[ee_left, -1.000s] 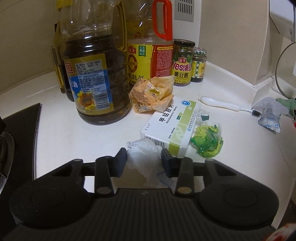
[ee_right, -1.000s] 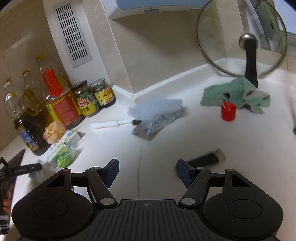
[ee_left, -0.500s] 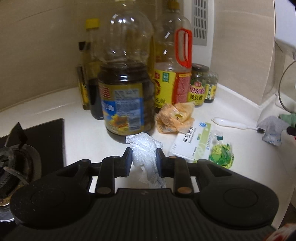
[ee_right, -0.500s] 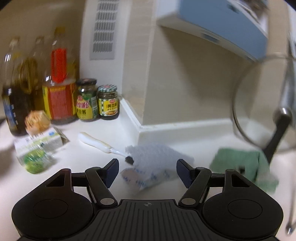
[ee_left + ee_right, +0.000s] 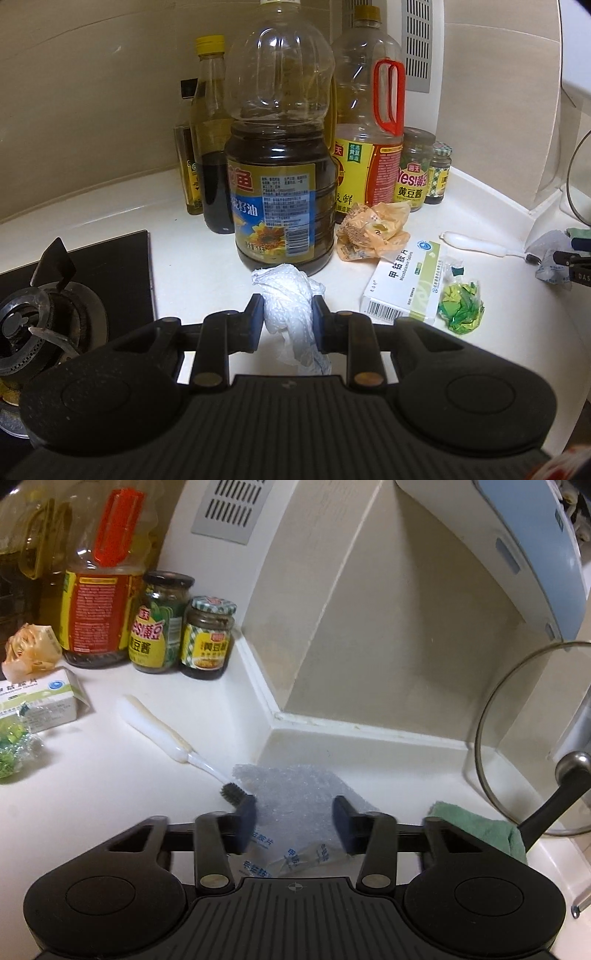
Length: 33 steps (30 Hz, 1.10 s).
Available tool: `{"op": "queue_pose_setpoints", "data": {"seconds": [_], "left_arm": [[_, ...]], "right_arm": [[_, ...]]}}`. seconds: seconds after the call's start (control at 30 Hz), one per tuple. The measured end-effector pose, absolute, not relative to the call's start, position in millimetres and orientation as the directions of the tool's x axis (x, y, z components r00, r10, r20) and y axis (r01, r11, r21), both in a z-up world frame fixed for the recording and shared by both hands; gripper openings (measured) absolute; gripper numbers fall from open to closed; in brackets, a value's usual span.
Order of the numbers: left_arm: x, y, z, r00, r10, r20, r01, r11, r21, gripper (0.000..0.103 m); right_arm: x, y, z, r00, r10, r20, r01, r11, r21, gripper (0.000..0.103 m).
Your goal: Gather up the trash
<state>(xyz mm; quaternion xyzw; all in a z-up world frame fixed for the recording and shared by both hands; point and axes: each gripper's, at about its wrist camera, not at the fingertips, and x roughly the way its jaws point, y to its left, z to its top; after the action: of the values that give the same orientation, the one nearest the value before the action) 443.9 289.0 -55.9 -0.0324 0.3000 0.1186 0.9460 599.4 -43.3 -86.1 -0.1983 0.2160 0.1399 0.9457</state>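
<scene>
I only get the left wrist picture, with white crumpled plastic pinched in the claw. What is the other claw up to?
Observer: The right gripper is closing around a clear bubble-wrap packet with blue print, pads not yet touching it.
Operator: Anything risky beside it?
Observer: A white-handled brush lies with its black bristles right by the left finger.
Operator: And rightwards?
Observer: A folded green cloth sits below a leaning glass pan lid.

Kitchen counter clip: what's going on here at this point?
A person with two handheld grippers is clearing trash off the counter. The left gripper is shut on a crumpled white plastic wad, lifted in front of the oil bottles. The right gripper is closing around a bubble-wrap packet, not yet pinching it. An orange wrapper and a green wrapper lie uncollected.
</scene>
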Motion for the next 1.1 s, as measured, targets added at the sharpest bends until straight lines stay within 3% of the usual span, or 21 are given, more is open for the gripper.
{"op": "queue_pose_setpoints", "data": {"seconds": [0.1, 0.67, 1.1], "left_arm": [[442.9, 287.1, -54.8, 0.793, 0.204, -0.574, -0.244, 0.97, 0.008, 0.024], [406.3, 232.3, -29.5, 0.834, 0.15, -0.53, -0.179, 0.984, -0.003, 0.024], [343.8, 154.7, -18.2, 0.847, 0.084, -0.525, -0.124, 0.991, -0.041, 0.024]], "right_arm": [[598.7, -50.1, -81.8, 0.872, 0.186, -0.454, -0.343, 0.892, -0.294, 0.01], [536.0, -144.8, 0.4, 0.915, 0.277, -0.293, -0.283, 0.959, 0.023, 0.008], [433.9, -192.9, 16.4, 0.854, 0.436, -0.283, -0.399, 0.899, 0.182, 0.008]]}}
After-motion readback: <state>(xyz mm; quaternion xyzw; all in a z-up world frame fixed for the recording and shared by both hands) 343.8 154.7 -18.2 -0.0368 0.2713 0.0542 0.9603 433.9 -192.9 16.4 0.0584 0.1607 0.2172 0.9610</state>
